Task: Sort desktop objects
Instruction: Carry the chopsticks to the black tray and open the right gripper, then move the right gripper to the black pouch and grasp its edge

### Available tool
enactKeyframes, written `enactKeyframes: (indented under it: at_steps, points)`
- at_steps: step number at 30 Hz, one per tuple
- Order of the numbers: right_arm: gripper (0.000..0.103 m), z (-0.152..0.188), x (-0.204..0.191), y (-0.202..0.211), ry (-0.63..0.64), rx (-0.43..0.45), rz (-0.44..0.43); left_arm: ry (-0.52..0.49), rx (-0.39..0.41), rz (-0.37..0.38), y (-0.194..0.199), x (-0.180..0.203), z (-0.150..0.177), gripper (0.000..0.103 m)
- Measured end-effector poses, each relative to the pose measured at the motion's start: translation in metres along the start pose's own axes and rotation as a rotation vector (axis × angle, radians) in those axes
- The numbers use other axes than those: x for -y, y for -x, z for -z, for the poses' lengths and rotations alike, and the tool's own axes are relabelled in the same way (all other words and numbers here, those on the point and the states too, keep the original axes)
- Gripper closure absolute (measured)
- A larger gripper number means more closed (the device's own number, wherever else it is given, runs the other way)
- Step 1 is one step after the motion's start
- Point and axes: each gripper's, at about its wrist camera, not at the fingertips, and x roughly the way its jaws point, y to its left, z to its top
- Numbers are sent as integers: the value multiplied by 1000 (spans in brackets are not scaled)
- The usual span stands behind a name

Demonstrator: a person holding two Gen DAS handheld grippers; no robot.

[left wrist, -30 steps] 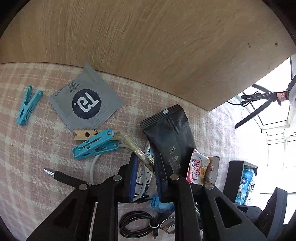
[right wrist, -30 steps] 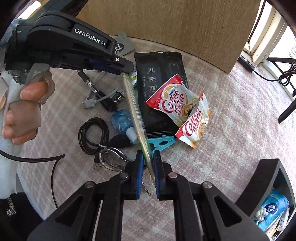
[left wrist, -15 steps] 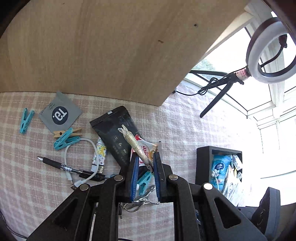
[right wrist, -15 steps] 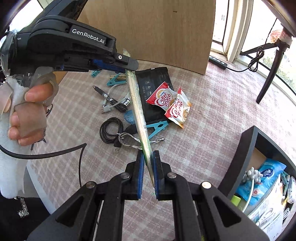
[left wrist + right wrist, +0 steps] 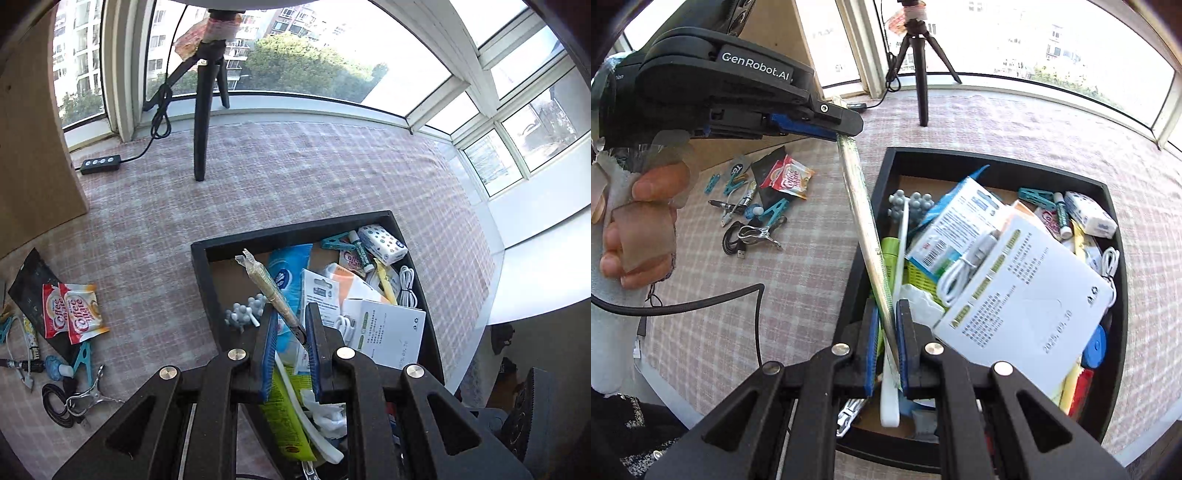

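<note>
A long thin greenish wrapped stick (image 5: 862, 210) hangs in the air, gripped at both ends. My right gripper (image 5: 888, 306) is shut on its near end. My left gripper (image 5: 846, 128), held by a hand, is shut on its far end. In the left wrist view the stick (image 5: 264, 282) juts out from between the left gripper's (image 5: 291, 312) blue pads. It hangs over the left side of a black open box (image 5: 997, 162) crowded with several packets, cables and a white leaflet (image 5: 1027, 288).
On the checked cloth to the left lie two Coffee-mate sachets (image 5: 74, 310) on a black pouch, teal clips, a metal clip (image 5: 757, 232), a black cable and a pen. A tripod (image 5: 201, 110) and its cable switch (image 5: 101, 162) stand by the window. A wooden board (image 5: 33, 166) is at the left.
Both grippers have carried the stick up and to the right, from above the pile of loose items to over the black box. Both grips stayed shut on it.
</note>
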Motion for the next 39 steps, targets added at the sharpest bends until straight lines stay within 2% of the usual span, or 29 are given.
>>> enactKeyframes:
  at_steps: [8, 14, 15, 16, 17, 19, 27, 34, 39]
  points:
    - [94, 48, 88, 47, -207, 38, 138, -229, -51, 49, -45, 140, -5, 89]
    - [94, 70, 121, 56, -293, 44, 206, -312, -72, 65, -63, 190, -1, 88]
    - [94, 72, 124, 56, -300, 49, 208, -317, -77, 45, -67, 193, 0, 77]
    - [93, 74, 127, 57, -308, 59, 213, -314, -91, 24, -70, 194, 0, 59]
    - [91, 75, 130, 57, -315, 54, 213, -305, -93, 23, -71, 192, 1, 54]
    - [72, 76, 137, 59, -350, 61, 224, -295, -70, 17, -66, 185, 5, 53]
    - [71, 64, 120, 62, -313, 85, 198, -236, -6, -41, -27, 117, 10, 54]
    - [71, 25, 71, 48, -220, 88, 146, -160, 40, -130, 21, 15, 19, 54]
    - [70, -20, 13, 22, -118, 68, 87, -74, 73, -227, 64, -78, 31, 54]
